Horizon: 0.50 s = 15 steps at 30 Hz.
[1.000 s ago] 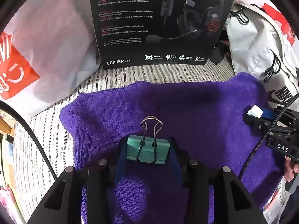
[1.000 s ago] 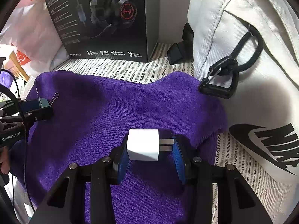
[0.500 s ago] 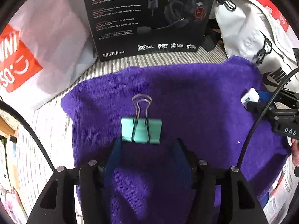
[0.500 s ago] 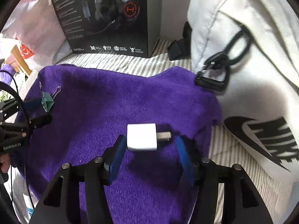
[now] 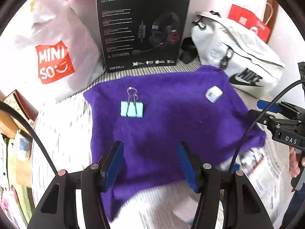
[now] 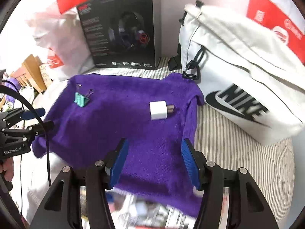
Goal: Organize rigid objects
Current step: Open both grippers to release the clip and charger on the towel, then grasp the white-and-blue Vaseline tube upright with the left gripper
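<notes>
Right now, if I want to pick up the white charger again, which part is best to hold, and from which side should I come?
Grip the white charger across its cube body, on the two flat faces nearest and farthest from the camera, not on the prongs that point toward the Nike bag. Bring the right hand-held gripper down from above; the charger lies flat on the purple towel.

Bright, fisheye-warped, motion-blurred lower edges

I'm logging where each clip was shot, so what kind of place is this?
Probably a bedroom at home: a purple towel lies on striped bedding, hemmed in by a headset box, a shopping bag and a white backpack.
</notes>
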Tool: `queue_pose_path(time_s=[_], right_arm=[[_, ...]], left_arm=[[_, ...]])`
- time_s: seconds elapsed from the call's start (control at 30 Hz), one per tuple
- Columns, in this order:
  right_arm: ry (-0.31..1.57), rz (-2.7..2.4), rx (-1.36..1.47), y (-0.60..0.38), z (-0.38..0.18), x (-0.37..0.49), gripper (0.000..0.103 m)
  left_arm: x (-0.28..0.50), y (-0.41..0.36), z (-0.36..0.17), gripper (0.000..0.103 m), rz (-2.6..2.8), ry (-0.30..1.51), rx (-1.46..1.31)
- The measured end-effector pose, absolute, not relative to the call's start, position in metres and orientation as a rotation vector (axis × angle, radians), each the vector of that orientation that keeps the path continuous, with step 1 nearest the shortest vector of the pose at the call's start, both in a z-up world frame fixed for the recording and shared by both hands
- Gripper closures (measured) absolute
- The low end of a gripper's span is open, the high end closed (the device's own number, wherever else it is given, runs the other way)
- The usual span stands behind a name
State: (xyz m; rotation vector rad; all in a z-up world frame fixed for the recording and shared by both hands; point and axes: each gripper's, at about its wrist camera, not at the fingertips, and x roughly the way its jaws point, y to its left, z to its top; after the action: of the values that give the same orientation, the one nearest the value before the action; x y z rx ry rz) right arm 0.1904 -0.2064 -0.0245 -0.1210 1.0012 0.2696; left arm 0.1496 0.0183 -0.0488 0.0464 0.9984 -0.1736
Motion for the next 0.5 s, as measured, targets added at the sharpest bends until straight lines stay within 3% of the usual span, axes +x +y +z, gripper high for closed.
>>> queue_pose_path(time_s=[0.5], right_arm=[[0.970, 0.224, -0.064, -0.239, -0.014, 0.090, 0.039]], left_arm=[[0.076, -0.010, -0.090, 0.046, -0.241, 1.110, -0.042]])
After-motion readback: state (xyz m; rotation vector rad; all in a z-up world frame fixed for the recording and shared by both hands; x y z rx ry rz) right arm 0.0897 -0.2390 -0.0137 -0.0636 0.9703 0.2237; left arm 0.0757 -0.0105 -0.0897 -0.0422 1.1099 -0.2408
